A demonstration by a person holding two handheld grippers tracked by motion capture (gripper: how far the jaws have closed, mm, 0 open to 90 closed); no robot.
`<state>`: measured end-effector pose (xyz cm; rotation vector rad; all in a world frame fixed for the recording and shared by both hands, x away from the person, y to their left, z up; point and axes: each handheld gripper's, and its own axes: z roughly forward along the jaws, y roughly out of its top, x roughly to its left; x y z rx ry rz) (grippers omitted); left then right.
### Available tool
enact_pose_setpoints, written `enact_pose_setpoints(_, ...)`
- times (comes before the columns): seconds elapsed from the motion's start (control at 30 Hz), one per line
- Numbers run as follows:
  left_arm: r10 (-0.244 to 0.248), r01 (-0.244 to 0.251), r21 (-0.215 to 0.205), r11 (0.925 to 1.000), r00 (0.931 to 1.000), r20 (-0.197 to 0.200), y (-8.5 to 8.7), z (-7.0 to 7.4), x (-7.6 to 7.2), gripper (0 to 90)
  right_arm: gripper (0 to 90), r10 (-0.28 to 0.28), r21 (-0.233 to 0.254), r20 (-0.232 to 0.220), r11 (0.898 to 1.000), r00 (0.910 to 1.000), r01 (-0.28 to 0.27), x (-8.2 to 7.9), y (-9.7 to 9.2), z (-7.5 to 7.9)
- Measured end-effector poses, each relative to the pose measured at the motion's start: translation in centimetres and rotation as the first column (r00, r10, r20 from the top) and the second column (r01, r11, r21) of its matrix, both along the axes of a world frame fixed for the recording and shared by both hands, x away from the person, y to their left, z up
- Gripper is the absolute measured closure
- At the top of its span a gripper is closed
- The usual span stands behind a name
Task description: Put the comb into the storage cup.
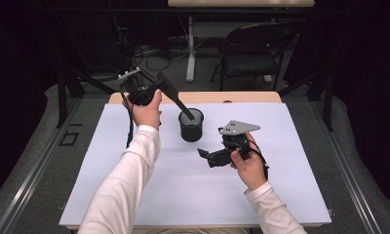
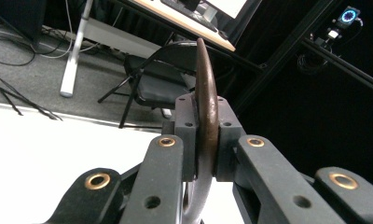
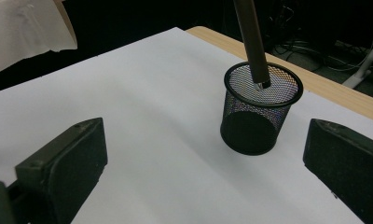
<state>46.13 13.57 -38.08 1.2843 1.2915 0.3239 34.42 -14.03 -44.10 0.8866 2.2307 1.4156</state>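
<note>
Left hand-held gripper [image 1: 156, 87]: clamped on a dark, flat-bladed utensil [image 1: 176, 100] (possibly a spatula), gripped by the blade end and held aslant, handle tip lowered just inside the rim of the black mesh cup [image 1: 191, 125] standing upright on the white surface [image 1: 193, 190].

Right hand-held gripper [image 1: 207, 156]: spread wide, empty, low over the surface just beside the cup.

Risk: light cup, unsteadied; sideways push from the handle, or release at this slant, likely to tip it over.

Hidden: utensil's outline, seen edge-on in the left gripper view; contact with the cup's inner wall not discernible.
</note>
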Motion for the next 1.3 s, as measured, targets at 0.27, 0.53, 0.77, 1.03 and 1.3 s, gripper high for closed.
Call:
enact_pose_setpoints(0.27,0.002,-0.002,0.011,0.9999,0.9999,-0.012,-0.5,-0.5,0.3,84.5,0.0,0.000,-0.006,0.004,1.000,1.0000,0.000,0.0,0.0,0.0)
enact_pose_setpoints(0.53,0.008,-0.008,0.022,0.9997,0.9998,-0.020,-1.0,-0.9,0.5,84.5,0.0,0.000,-0.009,0.005,1.000,1.0000,0.000,0.0,0.0,0.0)
enact_pose_setpoints(0.77,0.001,0.000,0.040,0.9992,0.9997,-0.026,-1.3,-1.1,0.5,84.5,0.0,0.001,-0.011,0.004,1.000,1.0000,0.000,0.0,0.1,-0.1)
enact_pose_setpoints(1.03,-0.006,0.008,0.047,0.9989,0.9994,-0.034,-1.9,-1.7,0.7,84.4,0.0,-0.001,-0.011,0.002,1.000,1.0000,0.001,0.0,0.1,0.0)
enact_pose_setpoints(1.3,-0.009,0.012,0.056,0.9983,0.9990,-0.043,-2.4,-2.3,0.8,84.5,0.0,0.001,-0.011,0.003,1.000,1.0000,-0.001,0.0,0.1,0.0)
